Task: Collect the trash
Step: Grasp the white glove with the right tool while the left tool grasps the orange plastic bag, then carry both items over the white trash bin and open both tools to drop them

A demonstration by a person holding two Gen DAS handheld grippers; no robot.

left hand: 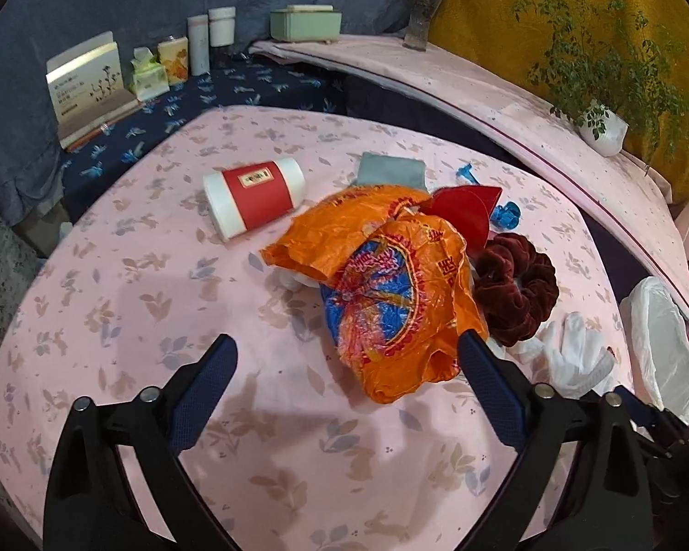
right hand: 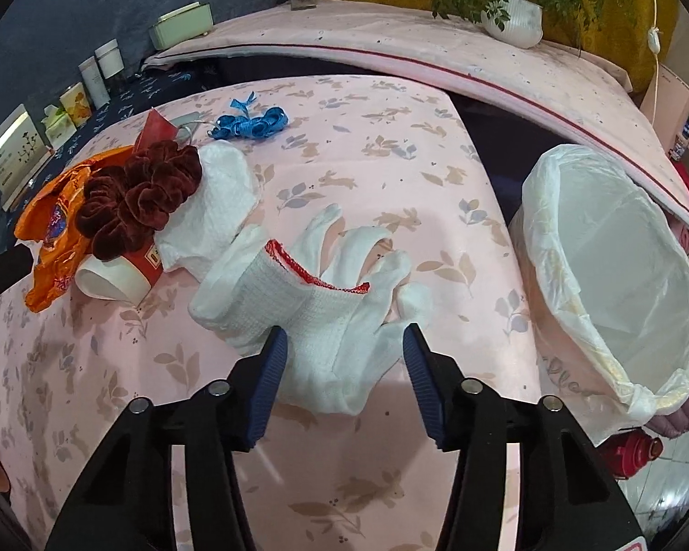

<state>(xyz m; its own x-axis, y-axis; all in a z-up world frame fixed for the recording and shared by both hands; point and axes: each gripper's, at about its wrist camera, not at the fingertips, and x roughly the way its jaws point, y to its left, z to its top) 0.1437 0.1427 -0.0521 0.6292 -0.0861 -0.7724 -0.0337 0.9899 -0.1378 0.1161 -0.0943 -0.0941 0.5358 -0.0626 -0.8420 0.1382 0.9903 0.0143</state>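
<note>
A crumpled orange plastic bag (left hand: 390, 294) lies mid-table, just beyond my open, empty left gripper (left hand: 347, 349); its right finger (left hand: 491, 381) is close by the bag's near edge. The bag also shows in the right wrist view (right hand: 55, 225). My right gripper (right hand: 344, 349) is open, its fingers either side of a white knit glove with a red cuff (right hand: 326, 303), not closed on it. A white-lined trash bin (right hand: 620, 275) stands to the right of the table. A red-and-white cylinder (left hand: 255, 195) lies on its side.
A dark red velvet scrunchie (right hand: 142, 193), white tissue (right hand: 216, 202), blue ribbon (right hand: 252, 121), a red card (left hand: 468, 206) and a grey pad (left hand: 390, 170) lie on the pink floral tablecloth (left hand: 160, 303). Boxes and jars (left hand: 197, 41) stand at the back left; potted plant (right hand: 514, 14) behind.
</note>
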